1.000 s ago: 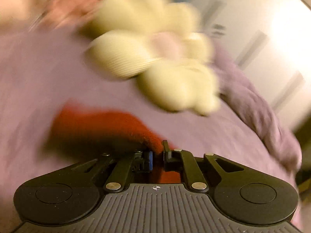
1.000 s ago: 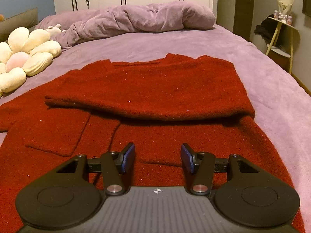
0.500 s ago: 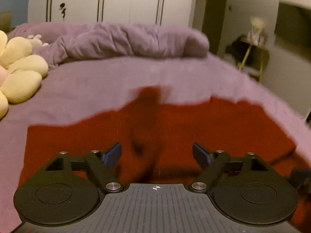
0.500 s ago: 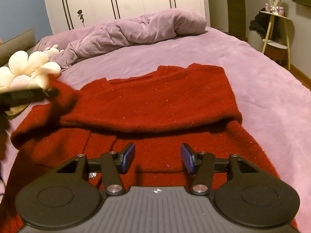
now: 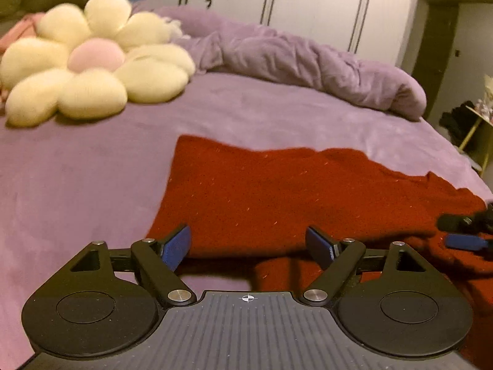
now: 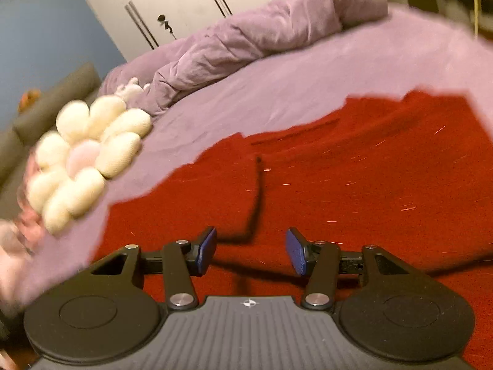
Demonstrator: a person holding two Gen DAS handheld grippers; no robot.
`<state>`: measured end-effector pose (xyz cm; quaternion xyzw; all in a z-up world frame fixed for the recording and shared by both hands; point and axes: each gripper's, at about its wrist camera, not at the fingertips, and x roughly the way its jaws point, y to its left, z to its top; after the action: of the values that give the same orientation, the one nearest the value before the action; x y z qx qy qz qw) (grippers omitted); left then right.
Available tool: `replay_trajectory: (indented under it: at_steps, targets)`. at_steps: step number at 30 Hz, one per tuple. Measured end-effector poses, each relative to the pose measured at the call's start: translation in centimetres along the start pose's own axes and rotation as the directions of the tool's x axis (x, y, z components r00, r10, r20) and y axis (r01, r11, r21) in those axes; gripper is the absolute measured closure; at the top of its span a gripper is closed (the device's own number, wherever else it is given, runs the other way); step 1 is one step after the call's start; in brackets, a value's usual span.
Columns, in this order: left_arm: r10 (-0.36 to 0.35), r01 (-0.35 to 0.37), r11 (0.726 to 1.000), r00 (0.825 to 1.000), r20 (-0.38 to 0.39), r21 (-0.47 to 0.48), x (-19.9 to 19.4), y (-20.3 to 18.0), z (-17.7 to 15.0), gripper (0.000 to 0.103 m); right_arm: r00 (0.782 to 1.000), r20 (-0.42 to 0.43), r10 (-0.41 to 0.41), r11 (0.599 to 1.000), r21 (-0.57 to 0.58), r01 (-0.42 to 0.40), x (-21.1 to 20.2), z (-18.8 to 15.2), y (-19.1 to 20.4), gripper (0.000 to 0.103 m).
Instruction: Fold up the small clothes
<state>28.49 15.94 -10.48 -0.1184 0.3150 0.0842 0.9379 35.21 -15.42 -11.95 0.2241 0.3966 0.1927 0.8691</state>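
A red knit sweater lies spread flat on the purple bed sheet. My left gripper hovers over the sweater's near left edge. Its jaws are wide and still opening, and the pads press on nothing. My right gripper hangs tilted over the middle of the sweater. Its jaws are half apart and closing, with only the flat knit below them and nothing gripped. In the left wrist view the right gripper shows at the far right edge, low over the sweater.
A cream flower cushion with a pink centre lies at the back left of the bed. A rumpled purple duvet runs along the far side below white wardrobe doors. A small side table stands off the bed's right edge.
My left gripper was shut on a part of the sweater; it has opened, let go and swung to the sweater's left edge. My right gripper moved over the sweater and rolled.
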Motion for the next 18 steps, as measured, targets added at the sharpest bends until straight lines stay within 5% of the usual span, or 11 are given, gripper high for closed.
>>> replay_trajectory:
  at_steps: [7, 12, 18]
  targets:
    - [0.003, -0.003, 1.0, 1.0, -0.003, 0.014, -0.2, -0.1, -0.7, 0.018, 1.0, -0.015, -0.003, 0.997, 0.077, 0.005, 3.6, 0.6, 0.1, 0.087]
    - [0.0, 0.0, 1.0, 1.0, -0.006, 0.031, -0.8, -0.7, -0.7, 0.018, 0.991, 0.122, -0.058, 0.994, -0.085, 0.068, 0.4, 1.2, 2.0, 0.09]
    - [0.04, -0.039, 0.992, 0.999, 0.0, 0.121, -0.5, -2.5, -0.8, 0.02, 0.949, 0.275, -0.152, 0.972, -0.132, 0.194, -4.4, 1.6, 0.9, 0.09]
